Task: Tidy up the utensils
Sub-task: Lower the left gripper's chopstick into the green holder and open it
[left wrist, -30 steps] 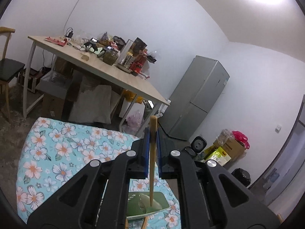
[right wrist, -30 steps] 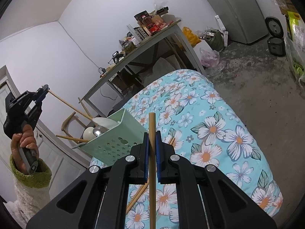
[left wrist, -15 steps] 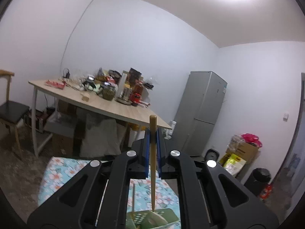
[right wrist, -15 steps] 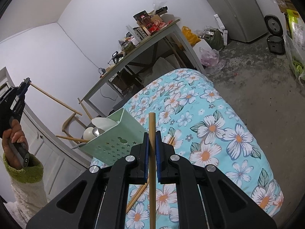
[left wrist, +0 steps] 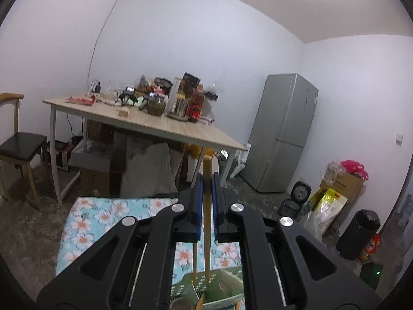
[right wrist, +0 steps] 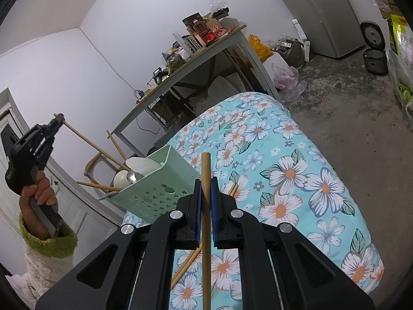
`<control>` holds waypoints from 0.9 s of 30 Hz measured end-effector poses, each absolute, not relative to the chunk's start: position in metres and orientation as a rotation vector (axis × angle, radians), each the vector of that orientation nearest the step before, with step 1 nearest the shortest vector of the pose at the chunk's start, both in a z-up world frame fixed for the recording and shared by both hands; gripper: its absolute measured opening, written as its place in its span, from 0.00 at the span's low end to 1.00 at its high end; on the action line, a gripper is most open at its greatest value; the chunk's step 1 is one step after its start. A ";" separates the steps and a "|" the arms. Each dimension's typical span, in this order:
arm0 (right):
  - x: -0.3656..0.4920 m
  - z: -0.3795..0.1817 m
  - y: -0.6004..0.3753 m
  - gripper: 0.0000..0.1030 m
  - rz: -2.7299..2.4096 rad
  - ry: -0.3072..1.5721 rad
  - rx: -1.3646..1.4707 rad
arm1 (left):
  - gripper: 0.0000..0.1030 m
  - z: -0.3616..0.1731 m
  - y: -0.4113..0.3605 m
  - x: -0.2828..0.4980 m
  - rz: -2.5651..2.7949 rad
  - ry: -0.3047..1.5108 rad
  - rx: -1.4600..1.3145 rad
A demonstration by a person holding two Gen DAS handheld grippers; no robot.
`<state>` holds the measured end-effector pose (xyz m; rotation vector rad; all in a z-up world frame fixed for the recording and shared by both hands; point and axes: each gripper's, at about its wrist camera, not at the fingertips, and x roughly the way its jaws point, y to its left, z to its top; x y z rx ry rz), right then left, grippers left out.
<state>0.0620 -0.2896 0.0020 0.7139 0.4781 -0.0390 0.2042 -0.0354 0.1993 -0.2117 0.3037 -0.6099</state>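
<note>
Wooden chopstick clamped near its upper end between the shut fingers of the left gripper, slanting down to the mouth of the green basket, close by the white spoon leaning inside. Cannot tell whether the lower tip already sits inside the basket or only at its rim. Second chopstick pinched the same way in the right gripper, fingers pressed together on the shaft a little below its blunt top, held above the floral cloth just to the right of the basket. Two more loose chopsticks lying crossed on the cloth beside the basket's right wall.

Looks light and stiff: thin, straight wood, unlikely to bend or break under the pads. Probably smooth and round enough to roll or pivot in a narrow pinch, so likely to swing like a pendulum when gripped far from the middle. Best taken close to the thick end, as now, leaving the long free part to drop tip-first into the basket. Calls for a firm squeeze across the shaft rather than along it. Risks snagging on the spoons already inside the basket, or tipping the basket itself, apparently thin plastic and light.
</note>
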 end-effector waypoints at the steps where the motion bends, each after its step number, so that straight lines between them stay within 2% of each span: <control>1: 0.062 0.002 -0.289 0.07 -0.038 0.480 0.714 | 0.05 0.195 -0.037 0.206 -0.612 0.314 -0.212; 7: 0.062 0.001 -0.289 0.07 -0.046 0.489 0.703 | 0.06 0.166 -0.042 0.219 -0.698 0.436 -0.265; 8: 0.061 0.002 -0.289 0.07 -0.049 0.488 0.698 | 0.09 0.163 -0.042 0.219 -0.712 0.452 -0.273; 11: 0.058 0.007 -0.288 0.07 -0.057 0.483 0.683 | 0.30 0.159 -0.038 0.219 -0.728 0.463 -0.287; 12: 0.057 0.009 -0.288 0.07 -0.058 0.481 0.678 | 0.32 0.158 -0.037 0.220 -0.732 0.461 -0.291; 19: 0.058 0.041 -0.274 0.07 -0.033 0.432 0.597 | 0.35 0.161 -0.017 0.205 -0.740 0.419 -0.295; 27: 0.073 0.118 -0.242 0.07 0.104 0.283 0.436 | 0.44 0.153 0.024 0.172 -0.726 0.347 -0.290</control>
